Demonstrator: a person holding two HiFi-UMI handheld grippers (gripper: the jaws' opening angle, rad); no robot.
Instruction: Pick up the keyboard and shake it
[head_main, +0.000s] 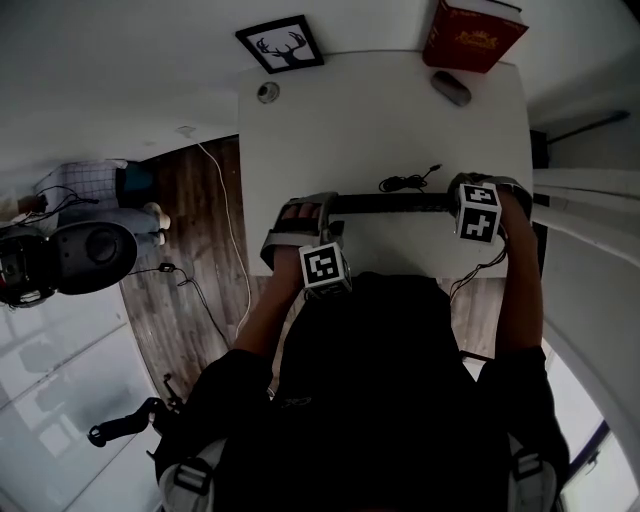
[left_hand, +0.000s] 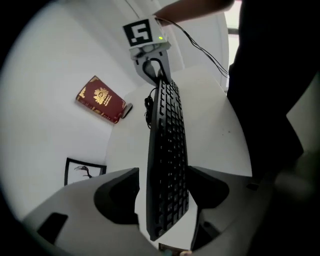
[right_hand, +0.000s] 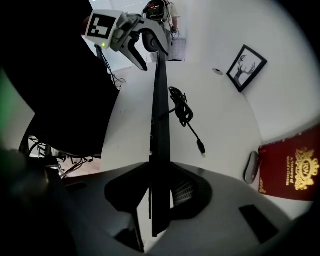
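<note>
Holding the keyboard (head_main: 390, 203) up on its long edge, we have one gripper at each end. It runs from 9 to 3 o'clock over the near half of the white surface (head_main: 380, 120). The right gripper (right_hand: 159, 172), at the 3 o'clock end, is closed narrow on the thin body. The left gripper (left_hand: 165, 175), at 9 o'clock, stands wide. The keyboard's end sits between its jaws with a sliver of gap on the back side, so that end is cradled, not squeezed. We judge the edge-on pose suits shaking, since the keys face sideways and loose bits can drop out, but the left gripper needs to close first. Whether the lower edge is clear of the surface we cannot tell.

The cable (head_main: 405, 182) lies bunched at 12 o'clock of the keyboard, its plug free, so it should not tug. A mouse (head_main: 451, 87) and a red book (head_main: 470, 35) sit at 1 o'clock and a framed picture (head_main: 281, 44) at 11, all well apart from the keyboard.

No container shows in any view.
</note>
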